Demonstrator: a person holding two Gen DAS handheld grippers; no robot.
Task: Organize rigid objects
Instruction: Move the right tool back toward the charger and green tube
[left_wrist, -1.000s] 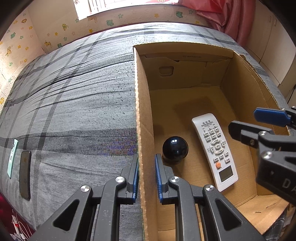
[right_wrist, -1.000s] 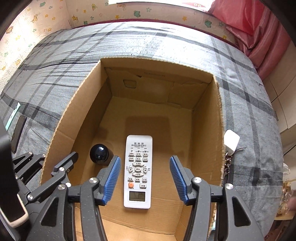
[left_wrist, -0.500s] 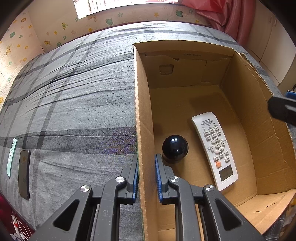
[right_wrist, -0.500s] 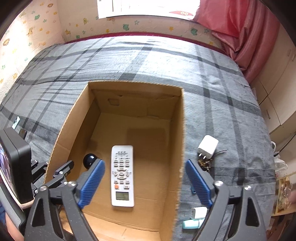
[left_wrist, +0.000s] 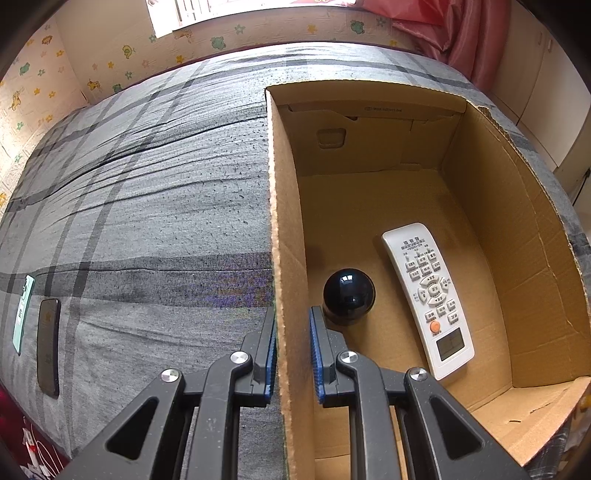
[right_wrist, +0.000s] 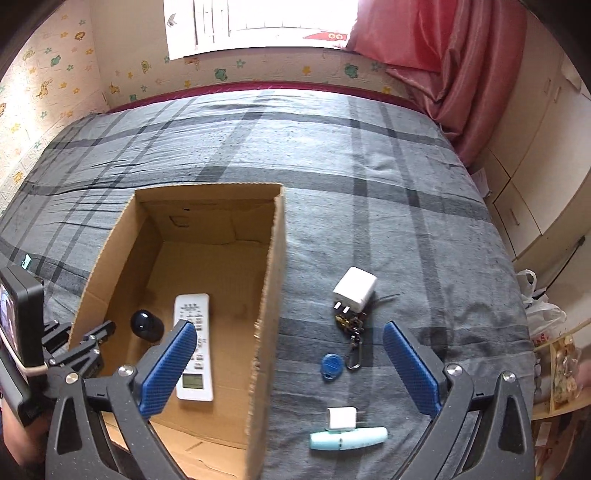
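Note:
An open cardboard box (left_wrist: 286, 236) (right_wrist: 271, 295) lies on the bed. It holds a white remote (left_wrist: 428, 295) (right_wrist: 194, 343) and a black ball-shaped object (left_wrist: 349, 295) (right_wrist: 146, 325). My left gripper (left_wrist: 291, 350) is shut on the box's left wall. My right gripper (right_wrist: 290, 365) is open and empty, raised above the box's right wall. To the right of the box on the bed lie a large white charger (right_wrist: 354, 288), a key bunch (right_wrist: 349, 323), a blue tag (right_wrist: 330, 365), a small white plug (right_wrist: 341, 419) and a light blue tube (right_wrist: 347, 439).
The bed has a grey plaid cover (right_wrist: 332, 166). A black phone (left_wrist: 48, 347) and a green card (left_wrist: 23, 317) lie at its left edge. Pink curtain (right_wrist: 443, 55) and cabinets (right_wrist: 535, 147) stand to the right.
My right gripper has risen out of the box, moved right and opened wider, leaving the remote on the box floor. The left gripper has stayed on the box wall.

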